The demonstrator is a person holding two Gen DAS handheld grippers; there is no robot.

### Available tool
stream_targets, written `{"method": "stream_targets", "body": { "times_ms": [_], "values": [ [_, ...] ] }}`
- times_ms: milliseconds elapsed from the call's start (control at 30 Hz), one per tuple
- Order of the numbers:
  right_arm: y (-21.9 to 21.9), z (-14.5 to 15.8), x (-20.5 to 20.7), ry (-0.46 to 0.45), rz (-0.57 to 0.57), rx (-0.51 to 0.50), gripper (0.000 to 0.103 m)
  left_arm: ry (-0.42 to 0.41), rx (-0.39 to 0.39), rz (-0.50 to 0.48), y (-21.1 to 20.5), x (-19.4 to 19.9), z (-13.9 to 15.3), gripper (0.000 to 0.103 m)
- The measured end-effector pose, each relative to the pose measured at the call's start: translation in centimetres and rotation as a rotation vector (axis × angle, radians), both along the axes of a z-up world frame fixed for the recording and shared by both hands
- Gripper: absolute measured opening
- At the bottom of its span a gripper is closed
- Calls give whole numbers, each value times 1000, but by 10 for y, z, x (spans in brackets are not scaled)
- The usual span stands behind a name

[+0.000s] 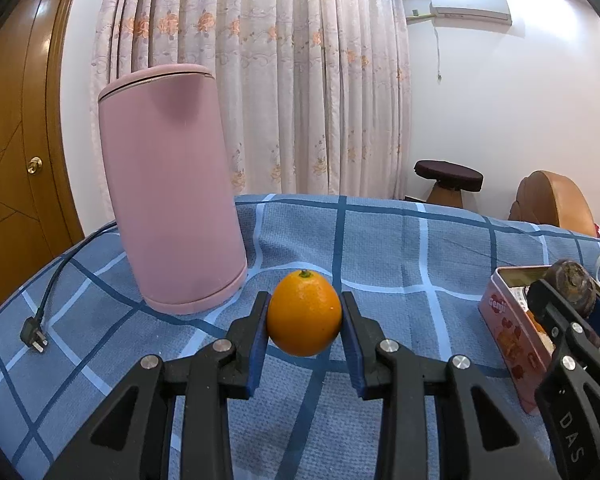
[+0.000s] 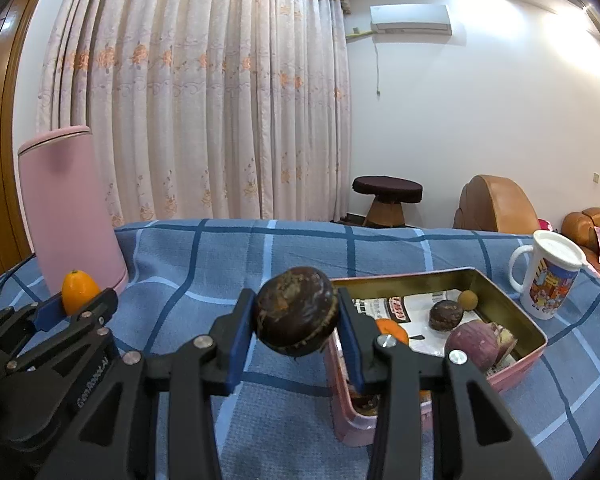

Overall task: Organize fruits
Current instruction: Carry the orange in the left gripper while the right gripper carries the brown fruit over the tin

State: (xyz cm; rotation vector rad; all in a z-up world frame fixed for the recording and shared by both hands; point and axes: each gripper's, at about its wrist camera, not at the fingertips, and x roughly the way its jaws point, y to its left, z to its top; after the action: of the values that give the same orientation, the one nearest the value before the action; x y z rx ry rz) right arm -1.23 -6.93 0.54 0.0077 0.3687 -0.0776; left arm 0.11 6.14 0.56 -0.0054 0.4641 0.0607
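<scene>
My left gripper (image 1: 304,312) is shut on an orange fruit (image 1: 304,314) and holds it above the blue checked cloth (image 1: 400,248). The orange also shows at the left of the right wrist view (image 2: 80,286). My right gripper (image 2: 296,314) is shut on a dark brown round fruit (image 2: 296,312), held above the cloth at the left end of the pink tin (image 2: 536,350). This fruit also shows in the left wrist view (image 1: 572,286). The tin (image 1: 508,332) holds an orange (image 2: 392,330), a dark fruit (image 2: 446,314), a small tan fruit (image 2: 469,300) and a purple fruit (image 2: 480,344).
A tall pink container (image 1: 168,188) stands at the back left, with a black cord and plug (image 1: 34,340) beside it. A white printed mug (image 2: 548,274) stands right of the tin. A stool (image 2: 388,196) and brown sofa (image 2: 496,204) stand beyond the table.
</scene>
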Motion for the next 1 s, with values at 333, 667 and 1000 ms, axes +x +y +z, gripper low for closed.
{"method": "stream_targets", "body": {
  "times_ms": [333, 667, 1000],
  "values": [
    [-10, 0, -13, -1, -9, -5, 43, 3, 1, -14, -13, -6, 1, 36],
    [-27, 2, -18, 2, -34, -12, 43, 3, 9, -43, -30, -13, -1, 36],
    [-41, 2, -23, 5, -51, -16, 43, 10, 14, -62, -45, -17, -2, 36]
  ]
}}
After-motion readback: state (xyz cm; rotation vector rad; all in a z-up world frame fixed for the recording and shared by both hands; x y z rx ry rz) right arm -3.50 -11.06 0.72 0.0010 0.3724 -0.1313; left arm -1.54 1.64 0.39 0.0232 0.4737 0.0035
